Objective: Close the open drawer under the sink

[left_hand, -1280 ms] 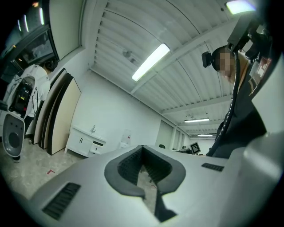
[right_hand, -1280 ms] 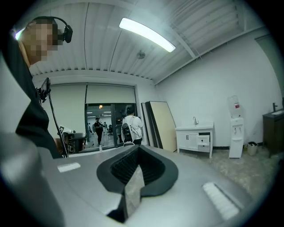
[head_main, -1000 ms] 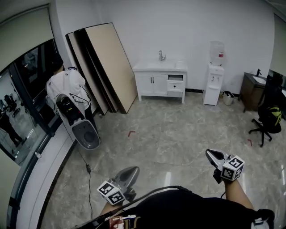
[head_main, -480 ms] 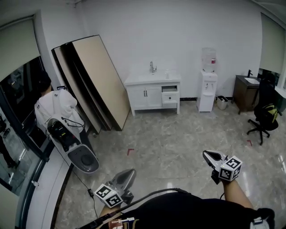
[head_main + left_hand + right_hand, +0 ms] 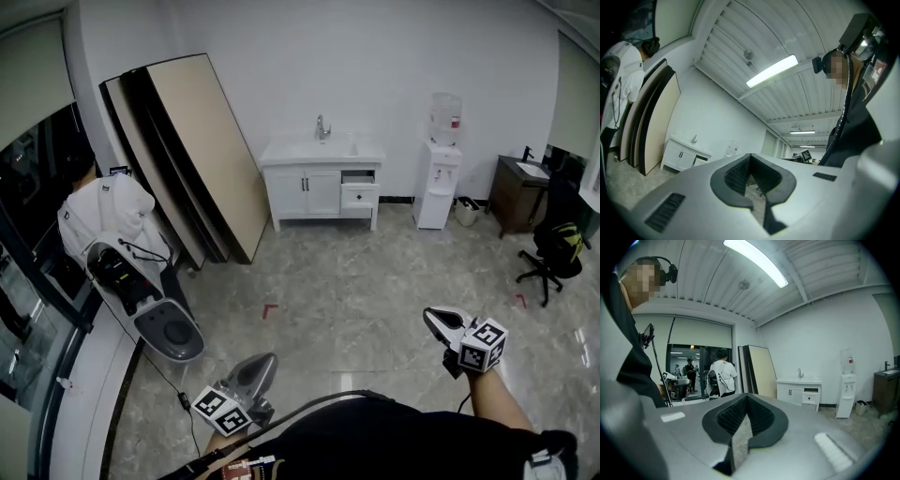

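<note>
Sink cabinet (image 5: 322,187) against far wall (image 5: 375,56), boards (image 5: 192,150) left, water dispenser (image 5: 439,183) right

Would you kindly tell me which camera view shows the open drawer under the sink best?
The head view: the drawer sits unobstructed, its front visibly pulled out of the white cabinet. The right gripper view shows the drawer smaller, from low down. The left gripper view shows the drawer tiny and at an angle.

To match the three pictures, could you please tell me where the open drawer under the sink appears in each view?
Head view: open drawer, upper centre, at the cabinet's right end.
Left gripper view: small, lower left.
Right gripper view: right of centre.
Shared landmark: leaning boards, left of the cabinet everywhere.
</note>
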`<action>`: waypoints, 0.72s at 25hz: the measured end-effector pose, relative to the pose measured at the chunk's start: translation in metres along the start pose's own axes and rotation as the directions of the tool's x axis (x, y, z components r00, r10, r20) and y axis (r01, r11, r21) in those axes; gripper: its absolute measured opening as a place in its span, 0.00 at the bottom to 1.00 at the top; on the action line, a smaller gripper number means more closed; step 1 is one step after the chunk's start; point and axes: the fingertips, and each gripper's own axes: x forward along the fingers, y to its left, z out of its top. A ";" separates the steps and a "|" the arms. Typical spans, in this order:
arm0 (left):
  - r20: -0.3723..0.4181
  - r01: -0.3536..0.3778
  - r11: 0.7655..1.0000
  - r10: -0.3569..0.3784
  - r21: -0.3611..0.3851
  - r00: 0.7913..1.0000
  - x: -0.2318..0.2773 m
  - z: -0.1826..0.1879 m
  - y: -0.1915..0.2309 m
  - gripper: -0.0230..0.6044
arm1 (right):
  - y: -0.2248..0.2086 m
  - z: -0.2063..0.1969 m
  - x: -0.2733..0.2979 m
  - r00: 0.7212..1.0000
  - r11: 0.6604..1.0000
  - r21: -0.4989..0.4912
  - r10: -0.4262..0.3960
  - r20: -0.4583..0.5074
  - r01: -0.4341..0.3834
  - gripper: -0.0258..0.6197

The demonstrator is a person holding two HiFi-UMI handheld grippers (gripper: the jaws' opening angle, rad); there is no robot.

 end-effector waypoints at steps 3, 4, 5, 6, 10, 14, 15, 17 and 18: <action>-0.006 -0.043 0.999 0.043 -0.010 0.999 0.003 -0.002 0.019 0.03 | -0.017 0.003 0.023 1.000 1.000 0.005 0.019 0.002 -0.019 0.04; -0.007 -0.055 0.998 0.055 -0.011 0.998 0.007 -0.003 0.024 0.03 | -0.024 0.003 0.031 1.000 1.000 0.007 0.030 0.002 -0.030 0.04; -0.007 -0.067 0.998 0.067 -0.009 0.998 0.012 -0.003 0.028 0.03 | -0.030 0.002 0.038 0.999 0.999 0.009 0.044 0.001 -0.044 0.04; -0.007 -0.077 0.997 0.077 -0.004 0.997 0.019 -0.003 0.031 0.03 | -0.037 0.002 0.045 0.998 0.998 0.008 0.061 0.000 -0.061 0.04; -0.002 -0.125 0.992 0.125 0.027 0.992 0.056 -0.003 0.044 0.03 | -0.080 0.002 0.074 0.993 0.993 0.004 0.120 0.006 -0.120 0.04; 0.007 -0.174 0.985 0.174 0.016 0.985 0.105 -0.005 0.053 0.03 | -0.140 0.011 0.093 0.989 0.989 0.002 0.151 0.001 -0.151 0.04; 0.007 -0.181 0.983 0.181 0.027 0.983 0.120 -0.006 0.054 0.03 | -0.156 0.016 0.096 0.987 0.987 -0.009 0.160 0.002 -0.159 0.04; 0.017 -0.200 0.979 0.199 0.041 0.980 0.151 -0.006 0.059 0.03 | -0.189 0.023 0.103 0.985 0.984 -0.024 0.174 0.006 -0.174 0.04; 0.027 -0.207 0.978 0.206 0.036 0.978 0.167 -0.006 0.062 0.03 | -0.204 0.025 0.107 0.984 0.983 -0.027 0.180 0.008 -0.180 0.04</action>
